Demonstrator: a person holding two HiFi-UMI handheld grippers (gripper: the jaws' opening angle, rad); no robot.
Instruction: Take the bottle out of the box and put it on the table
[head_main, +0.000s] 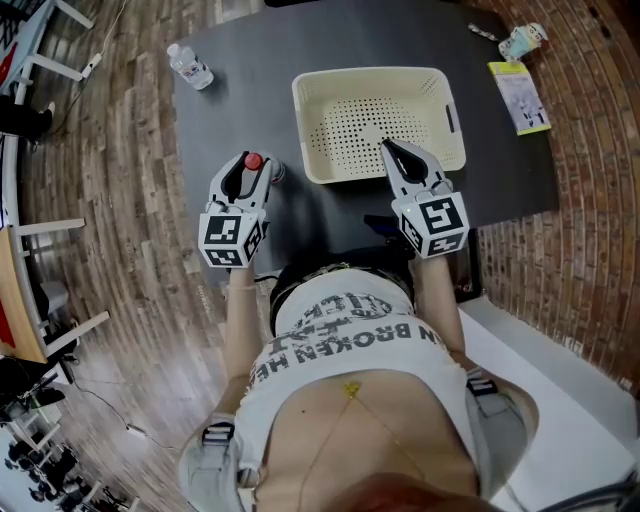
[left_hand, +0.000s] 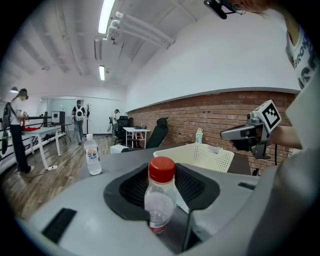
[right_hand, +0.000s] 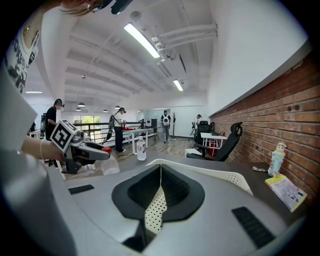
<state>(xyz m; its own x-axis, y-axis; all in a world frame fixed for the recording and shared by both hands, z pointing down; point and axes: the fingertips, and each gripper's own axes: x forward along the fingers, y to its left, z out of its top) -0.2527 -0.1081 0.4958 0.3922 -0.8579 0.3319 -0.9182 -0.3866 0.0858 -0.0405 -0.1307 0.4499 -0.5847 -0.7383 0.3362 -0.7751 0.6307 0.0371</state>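
Red-capped bottle (left_hand: 160, 200) clamped in wide-set left hand-held gripper (head_main: 245, 170), right hand-held gripper (head_main: 389, 149) closed

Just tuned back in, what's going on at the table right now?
A person is working with two handheld grippers. The left gripper is closed on a red-capped bottle, holding it upright over the dark table, left of the cream basket, which looks empty. The right gripper is shut and holds nothing, its tip over the basket's near edge. A second bottle stands near the table's far left corner.
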